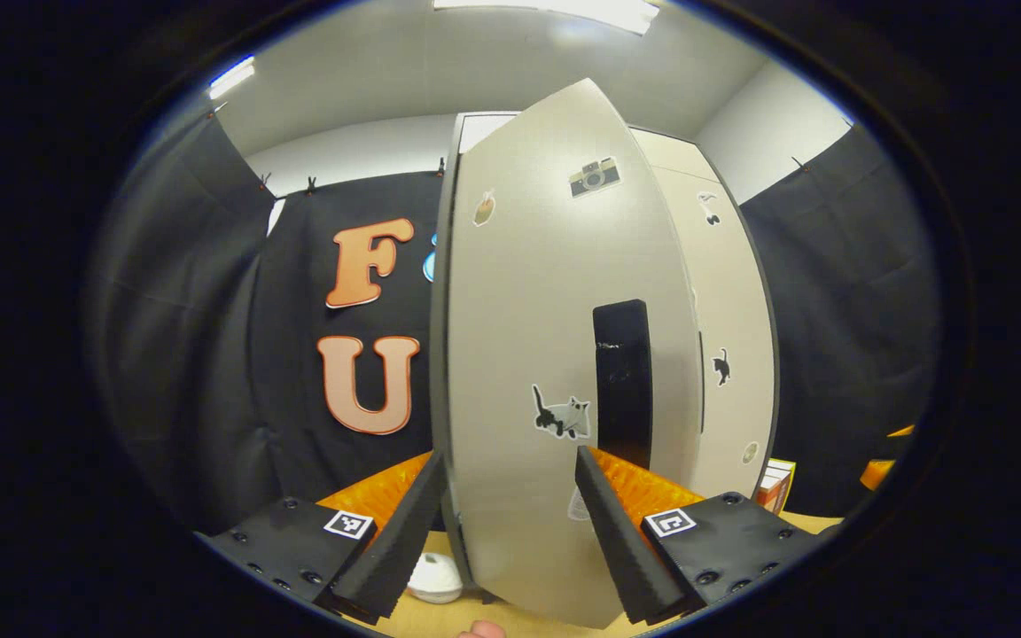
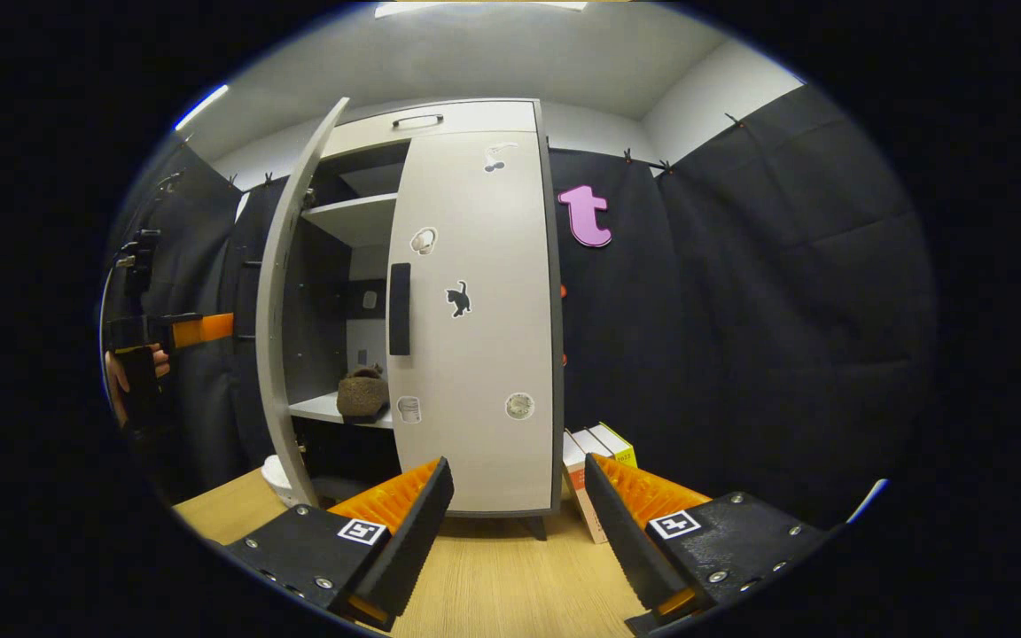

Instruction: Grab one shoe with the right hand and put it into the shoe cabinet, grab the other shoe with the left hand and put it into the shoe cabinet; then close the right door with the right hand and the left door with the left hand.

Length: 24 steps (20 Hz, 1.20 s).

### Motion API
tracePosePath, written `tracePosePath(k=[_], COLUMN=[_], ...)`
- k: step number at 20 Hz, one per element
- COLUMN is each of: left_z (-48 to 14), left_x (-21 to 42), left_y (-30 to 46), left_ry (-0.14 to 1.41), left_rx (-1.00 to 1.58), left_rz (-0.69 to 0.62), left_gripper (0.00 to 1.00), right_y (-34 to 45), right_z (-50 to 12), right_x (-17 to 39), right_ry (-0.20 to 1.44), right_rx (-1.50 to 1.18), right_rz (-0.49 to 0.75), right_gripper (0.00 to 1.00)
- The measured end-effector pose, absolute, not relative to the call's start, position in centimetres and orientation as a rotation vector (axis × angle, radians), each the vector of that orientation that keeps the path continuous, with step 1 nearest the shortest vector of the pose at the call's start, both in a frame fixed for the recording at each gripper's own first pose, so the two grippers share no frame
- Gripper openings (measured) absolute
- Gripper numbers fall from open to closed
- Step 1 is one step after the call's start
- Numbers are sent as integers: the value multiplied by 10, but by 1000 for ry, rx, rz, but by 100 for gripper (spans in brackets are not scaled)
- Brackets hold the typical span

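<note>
In my left gripper view, the left gripper (image 1: pixel 510 532) sits with its jaws wide, holding nothing, the left door (image 1: pixel 555 354) of the shoe cabinet (image 1: pixel 732 292) standing partly open between the fingers, its dark handle (image 1: pixel 622 381) just ahead. In my right gripper view, the right gripper (image 2: pixel 518 523) hangs over the wooden floor (image 2: pixel 502 585), jaws wide and empty, facing the right door (image 2: pixel 475 310), which is closed. Through the gap I see a brown shoe (image 2: pixel 362 394) resting on a lower shelf (image 2: pixel 324 409). Small boxes (image 2: pixel 595 461) stand just beside the cabinet.
</note>
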<state>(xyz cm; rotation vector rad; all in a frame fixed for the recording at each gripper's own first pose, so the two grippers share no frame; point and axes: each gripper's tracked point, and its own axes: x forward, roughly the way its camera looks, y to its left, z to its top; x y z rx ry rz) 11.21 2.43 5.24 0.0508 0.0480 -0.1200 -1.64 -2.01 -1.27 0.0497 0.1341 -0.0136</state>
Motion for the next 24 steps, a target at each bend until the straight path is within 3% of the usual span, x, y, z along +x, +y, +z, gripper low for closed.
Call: tracePosePath(k=[8, 24], left_z=[40, 20], left_x=[146, 225], left_y=[-27, -57], left_ry=[62, 105], left_rx=[35, 39], left_rz=[-227, -213], left_gripper=[94, 95], right_y=[-49, -88], right_z=[-10, -10], right_x=[-25, -30], right_ry=[137, 132], right_rx=[53, 75], right_rz=[-95, -183], right_gripper=[92, 92])
